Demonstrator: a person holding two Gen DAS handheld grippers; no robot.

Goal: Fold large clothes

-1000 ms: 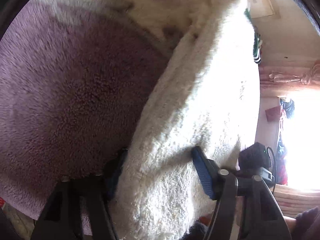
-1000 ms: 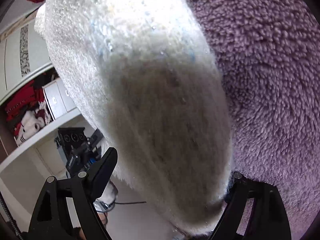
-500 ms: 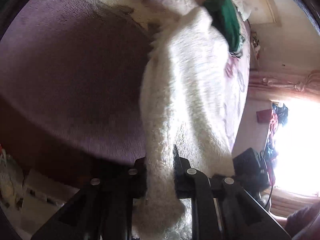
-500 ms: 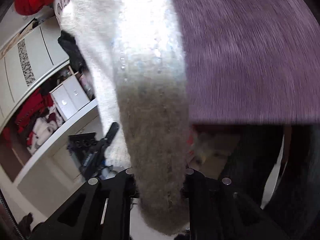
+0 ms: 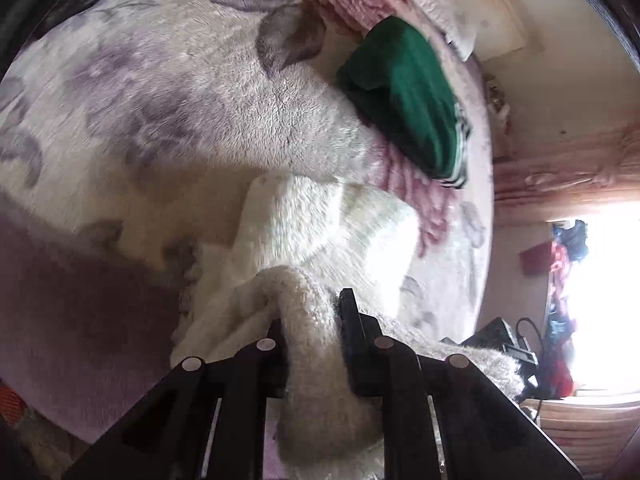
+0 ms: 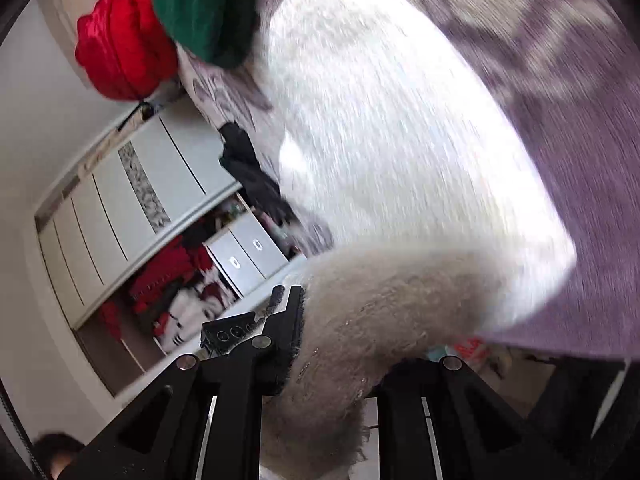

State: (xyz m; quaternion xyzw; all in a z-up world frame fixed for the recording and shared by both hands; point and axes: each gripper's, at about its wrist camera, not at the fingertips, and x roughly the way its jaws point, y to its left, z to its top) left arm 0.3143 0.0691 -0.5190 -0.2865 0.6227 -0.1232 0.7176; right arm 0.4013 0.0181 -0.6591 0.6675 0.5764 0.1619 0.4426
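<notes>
- The left gripper (image 5: 310, 322) has its jaws clamped on a bunched fold of the white fleece garment (image 5: 296, 224)
- The right gripper (image 6: 340, 320) has its jaws clamped on another thick fold of that garment
- The garment drapes over the bed's floral blanket (image 5: 168, 92) near its edge
- A folded green garment (image 5: 404, 92) lies beyond, a red one (image 6: 120, 40) behind it

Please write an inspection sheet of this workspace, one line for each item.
Surface: floral fleece blanket on the bed, plain purple part at the near edge.
Job's things: fluffy white garment, bunched on the blanket.
Clutter: folded green garment, red bundle behind it.
Grippers: left tool and right tool each clamp a fold of the white garment.
Cables: black cable near the window.
Surroundings: open wardrobe with clothes; bright window.
</notes>
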